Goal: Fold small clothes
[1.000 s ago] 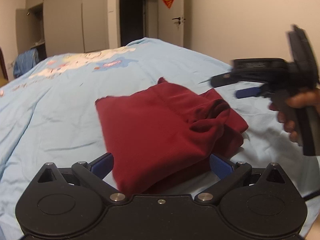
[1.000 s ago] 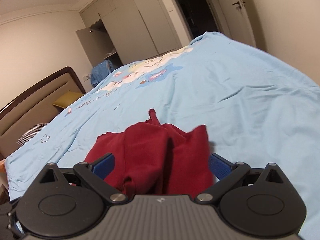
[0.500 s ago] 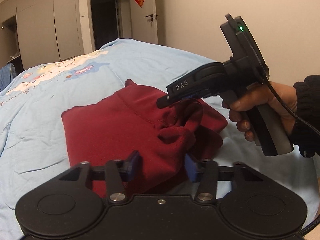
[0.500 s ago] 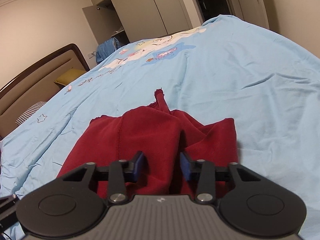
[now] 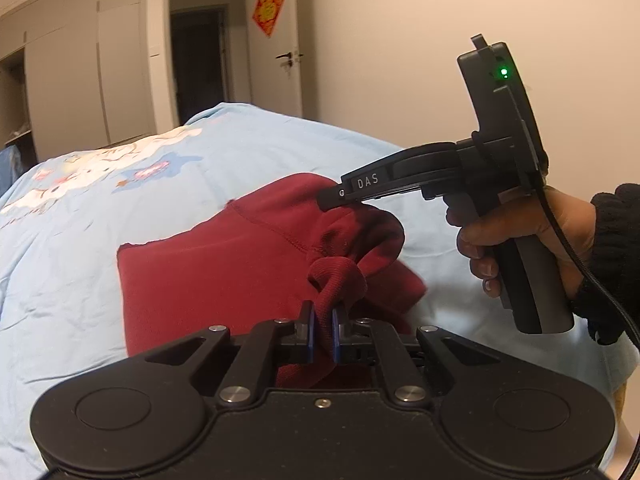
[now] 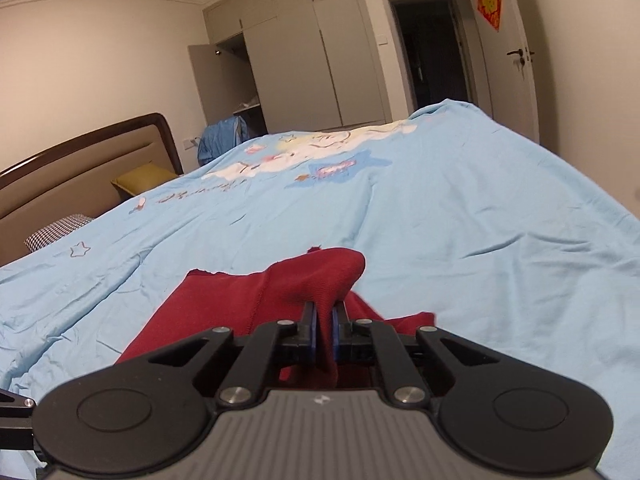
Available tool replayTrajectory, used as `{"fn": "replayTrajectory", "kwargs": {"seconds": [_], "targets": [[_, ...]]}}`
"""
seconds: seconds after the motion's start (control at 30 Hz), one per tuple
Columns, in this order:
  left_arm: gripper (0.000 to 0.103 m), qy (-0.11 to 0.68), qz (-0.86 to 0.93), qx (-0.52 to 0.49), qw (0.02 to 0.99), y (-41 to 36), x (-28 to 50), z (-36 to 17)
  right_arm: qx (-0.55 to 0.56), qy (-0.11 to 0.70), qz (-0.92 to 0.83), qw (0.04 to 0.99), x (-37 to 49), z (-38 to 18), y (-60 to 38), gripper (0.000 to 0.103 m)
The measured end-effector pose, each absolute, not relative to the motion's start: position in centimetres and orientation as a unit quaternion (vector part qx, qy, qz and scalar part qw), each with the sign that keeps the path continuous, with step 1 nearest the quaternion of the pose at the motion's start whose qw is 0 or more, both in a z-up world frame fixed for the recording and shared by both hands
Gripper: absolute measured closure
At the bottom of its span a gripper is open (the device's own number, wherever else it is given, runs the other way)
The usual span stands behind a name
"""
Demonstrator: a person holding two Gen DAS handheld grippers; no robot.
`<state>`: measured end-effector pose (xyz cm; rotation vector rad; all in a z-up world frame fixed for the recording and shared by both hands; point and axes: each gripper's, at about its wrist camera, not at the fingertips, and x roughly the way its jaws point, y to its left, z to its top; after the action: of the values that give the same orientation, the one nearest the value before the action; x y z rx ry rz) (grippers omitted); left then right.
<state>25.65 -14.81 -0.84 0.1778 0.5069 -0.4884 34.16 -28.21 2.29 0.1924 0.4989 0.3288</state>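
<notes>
A dark red garment (image 5: 224, 276) lies partly folded on the light blue bed cover (image 5: 80, 216). My left gripper (image 5: 323, 330) is shut on a bunched near edge of the garment. My right gripper (image 6: 324, 330) is shut on another fold of the same red garment (image 6: 224, 304) and lifts it a little off the bed. In the left wrist view the right gripper (image 5: 332, 200) shows from the side, its fingers pinching the cloth's right end, with the person's hand on the handle.
The bed cover (image 6: 460, 220) stretches far ahead with a cartoon print (image 6: 304, 152). A headboard (image 6: 80, 168) and pillows stand at the left, wardrobes and a dark doorway (image 6: 432, 52) behind. A wall is close on the right.
Both grippers went from wide open around the garment's near edge to shut on it. The pinched cloth has lifted slightly off the bed.
</notes>
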Motion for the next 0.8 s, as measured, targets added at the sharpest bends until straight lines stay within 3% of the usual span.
{"fn": "replayTrajectory", "kwargs": {"seconds": [0.3, 0.53, 0.6, 0.8], "targets": [[0.095, 0.275, -0.254, 0.092, 0.923, -16.4, 26.5, -2.6, 0.110, 0.278, 0.126, 0.946, 33.7, -0.4, -31.0, 0.095], [0.084, 0.291, -0.254, 0.064, 0.920, -16.1, 26.9, -2.2, 0.106, 0.287, 0.122, 0.944, 33.9, -1.1, -30.7, 0.092], [0.082, 0.295, -0.251, 0.059, 0.920, -16.0, 26.9, -2.0, 0.102, 0.288, 0.119, 0.945, 33.7, -1.0, -30.7, 0.086], [0.053, 0.295, -0.244, 0.043, 0.923, -15.5, 26.7, -1.2, 0.096, 0.293, 0.103, 0.946, 32.9, -0.9, -30.7, 0.065]]}}
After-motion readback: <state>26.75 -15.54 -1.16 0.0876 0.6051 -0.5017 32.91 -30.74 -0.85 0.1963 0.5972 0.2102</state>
